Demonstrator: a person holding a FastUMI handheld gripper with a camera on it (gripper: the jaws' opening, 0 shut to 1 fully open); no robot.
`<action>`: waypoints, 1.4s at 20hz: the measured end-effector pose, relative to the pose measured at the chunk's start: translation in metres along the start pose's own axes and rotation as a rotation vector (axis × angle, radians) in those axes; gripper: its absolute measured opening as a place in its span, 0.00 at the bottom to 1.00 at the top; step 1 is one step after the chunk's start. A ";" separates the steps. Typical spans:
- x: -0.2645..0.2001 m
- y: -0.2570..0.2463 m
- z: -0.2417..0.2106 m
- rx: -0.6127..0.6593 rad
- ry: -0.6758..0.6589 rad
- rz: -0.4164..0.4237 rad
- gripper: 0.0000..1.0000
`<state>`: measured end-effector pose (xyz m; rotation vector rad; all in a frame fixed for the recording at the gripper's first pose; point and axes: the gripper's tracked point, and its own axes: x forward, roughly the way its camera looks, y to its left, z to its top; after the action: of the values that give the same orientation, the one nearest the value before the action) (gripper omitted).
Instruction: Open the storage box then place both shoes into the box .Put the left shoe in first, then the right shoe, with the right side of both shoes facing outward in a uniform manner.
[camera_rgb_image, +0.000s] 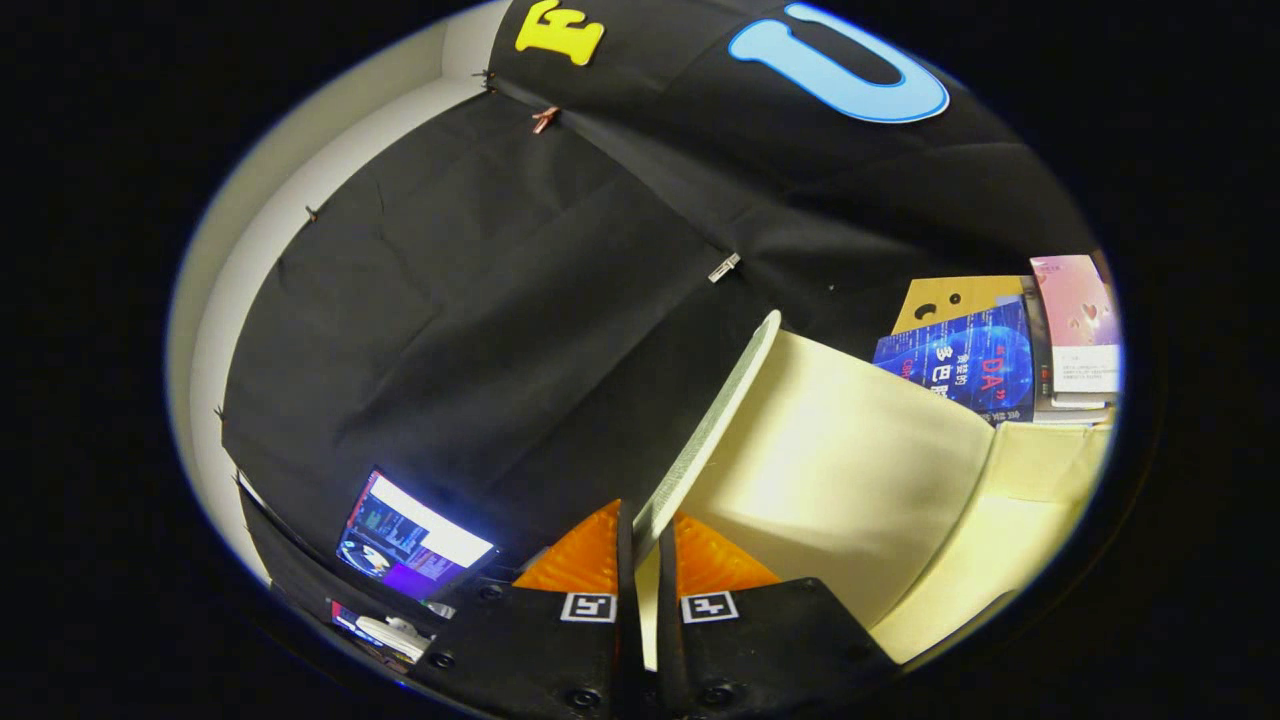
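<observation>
My gripper (645, 535) is shut on the edge of the storage box's lid (712, 425), a thin pale flap that rises tilted from between the fingers. Both fingers press on that edge from either side. The cream inner face of the lid (840, 460) spreads to the right of the fingers, and the pale box body (1010, 540) lies lower right beyond it. The shoes are hidden from me here.
A stack of books and cardboard (1010, 350) stands beyond the box on the right. A lit screen (410, 540) sits low to the left of the fingers, against the black cloth wall. A white wall strip runs along the far left.
</observation>
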<state>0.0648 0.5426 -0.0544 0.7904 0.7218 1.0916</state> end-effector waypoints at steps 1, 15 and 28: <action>0.005 -0.001 -0.005 0.001 0.011 -0.002 0.09; -0.005 0.001 -0.010 -0.037 0.022 0.008 0.42; -0.140 -0.046 0.029 -0.231 -0.115 -0.175 0.98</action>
<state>0.0693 0.3921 -0.0608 0.5762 0.5455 0.9432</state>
